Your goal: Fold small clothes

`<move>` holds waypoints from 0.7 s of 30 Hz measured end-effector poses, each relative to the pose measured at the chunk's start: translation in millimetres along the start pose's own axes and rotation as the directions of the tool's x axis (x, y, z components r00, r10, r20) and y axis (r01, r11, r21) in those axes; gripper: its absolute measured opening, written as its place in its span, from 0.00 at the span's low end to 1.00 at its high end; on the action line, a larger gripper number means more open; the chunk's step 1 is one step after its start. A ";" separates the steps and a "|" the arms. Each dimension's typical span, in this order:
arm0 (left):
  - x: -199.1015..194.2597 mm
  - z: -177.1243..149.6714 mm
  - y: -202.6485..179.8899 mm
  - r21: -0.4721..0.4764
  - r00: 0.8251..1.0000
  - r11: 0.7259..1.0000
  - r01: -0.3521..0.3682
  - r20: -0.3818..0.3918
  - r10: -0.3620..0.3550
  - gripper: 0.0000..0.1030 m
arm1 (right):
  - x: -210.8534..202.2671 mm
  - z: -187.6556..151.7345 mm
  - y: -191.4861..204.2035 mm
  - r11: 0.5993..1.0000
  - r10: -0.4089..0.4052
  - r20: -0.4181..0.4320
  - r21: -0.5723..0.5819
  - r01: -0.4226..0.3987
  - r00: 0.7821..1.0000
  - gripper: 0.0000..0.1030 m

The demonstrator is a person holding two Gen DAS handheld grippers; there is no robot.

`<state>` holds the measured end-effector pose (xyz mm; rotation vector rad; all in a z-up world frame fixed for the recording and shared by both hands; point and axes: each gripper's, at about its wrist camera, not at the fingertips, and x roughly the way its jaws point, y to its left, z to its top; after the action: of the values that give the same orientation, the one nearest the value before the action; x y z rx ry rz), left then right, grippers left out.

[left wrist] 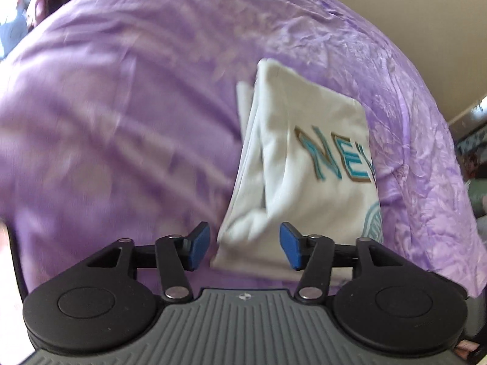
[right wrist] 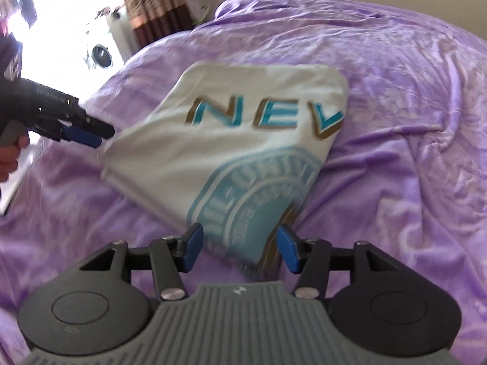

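A folded white T-shirt (right wrist: 231, 149) with teal and gold lettering and a round teal print lies on the purple bedspread (right wrist: 395, 152). It also shows in the left wrist view (left wrist: 304, 158). My right gripper (right wrist: 240, 249) is open, its blue pads either side of the shirt's near corner. My left gripper (left wrist: 245, 246) is open at the shirt's near edge, with cloth between the pads. In the right wrist view the left gripper (right wrist: 88, 135) sits just beside the shirt's left corner.
The purple bedspread (left wrist: 106, 121) is creased and fills most of both views. A bright window and a brown striped curtain (right wrist: 155, 3) stand behind the bed. A cream wall (left wrist: 426, 24) lies beyond the bed's far edge.
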<state>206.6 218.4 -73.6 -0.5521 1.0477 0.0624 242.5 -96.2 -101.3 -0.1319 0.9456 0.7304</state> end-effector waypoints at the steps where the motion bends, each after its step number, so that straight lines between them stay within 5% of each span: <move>1: 2.4 -5.2 3.7 -0.022 1.000 1.000 0.009 0.000 -0.009 0.63 | 2.3 -4.3 3.3 1.000 -0.011 -0.009 -0.018 0.011 1.000 0.50; 4: 7.7 -14.8 10.6 -0.066 0.999 0.997 0.035 0.024 -0.033 0.51 | 11.2 -12.3 7.8 0.996 -0.077 -0.015 -0.056 0.076 0.997 0.47; 5: 6.7 -17.6 11.9 -0.065 0.998 0.997 0.038 0.047 -0.034 0.43 | 13.0 -13.2 6.8 0.995 -0.087 -0.019 -0.055 0.086 0.996 0.39; 6: 4.9 -19.1 12.8 -0.063 0.997 0.997 0.039 0.076 -0.034 0.24 | 15.5 -14.0 5.2 0.995 -0.090 -0.028 -0.052 0.088 0.996 0.35; 9: -4.3 -22.5 13.7 -0.066 0.989 0.994 0.086 0.129 -0.077 0.10 | 19.0 -16.7 0.4 0.995 -0.097 -0.038 -0.035 0.096 0.995 0.14; 10: -10.0 -24.9 12.4 -0.062 0.984 0.993 0.103 0.155 -0.092 0.09 | 18.4 -17.3 -0.3 0.994 -0.104 -0.031 -0.032 0.103 0.994 0.03; 15: -40.5 -37.0 -6.9 -0.025 0.970 0.994 0.103 0.222 -0.095 0.08 | -0.4 -13.6 -8.1 0.995 -0.097 0.022 0.013 0.097 0.995 0.00; 21: -10.9 -51.5 -3.6 -0.015 0.989 0.999 -0.046 0.143 0.047 0.08 | 3.8 -22.5 -15.9 0.995 -0.089 -0.033 0.032 0.090 0.996 0.00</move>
<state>160.8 193.8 -82.5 -0.5256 0.9204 0.1474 238.2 -115.5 -121.0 -0.1559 0.9755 0.6316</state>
